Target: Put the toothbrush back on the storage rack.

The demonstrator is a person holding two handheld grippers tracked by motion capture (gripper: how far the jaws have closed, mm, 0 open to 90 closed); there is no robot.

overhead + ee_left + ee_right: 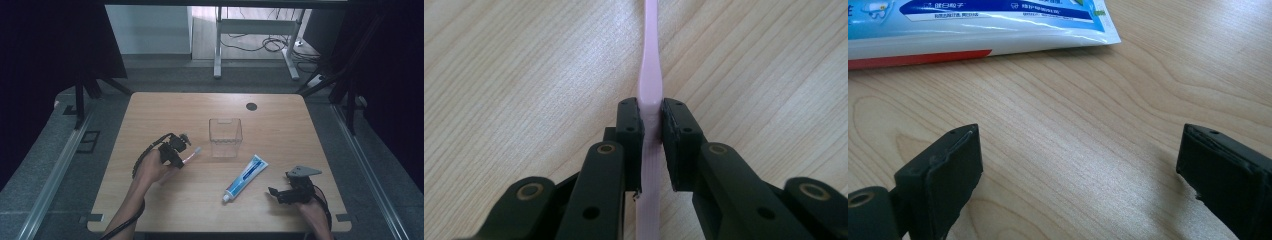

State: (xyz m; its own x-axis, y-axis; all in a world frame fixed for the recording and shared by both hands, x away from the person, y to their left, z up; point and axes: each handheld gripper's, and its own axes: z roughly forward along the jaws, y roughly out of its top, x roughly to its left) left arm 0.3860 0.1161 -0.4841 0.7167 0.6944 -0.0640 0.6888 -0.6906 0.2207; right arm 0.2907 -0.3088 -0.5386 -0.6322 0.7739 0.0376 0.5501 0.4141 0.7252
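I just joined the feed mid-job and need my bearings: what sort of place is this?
Probably a lab or office recording bay, not a bathroom. A bare wooden table holds the toothbrush, toothpaste tube and clear container; black curtains flank it, and cables lie by a desk frame behind.

Pink toothbrush [650,75]: slim, pale, translucent handle clamped between the two pads of my left claw [651,125], its flat grip end running back under the claw. The neck narrows and extends straight ahead of the claw, just above the wooden surface [514,75], head [197,149] outermost.
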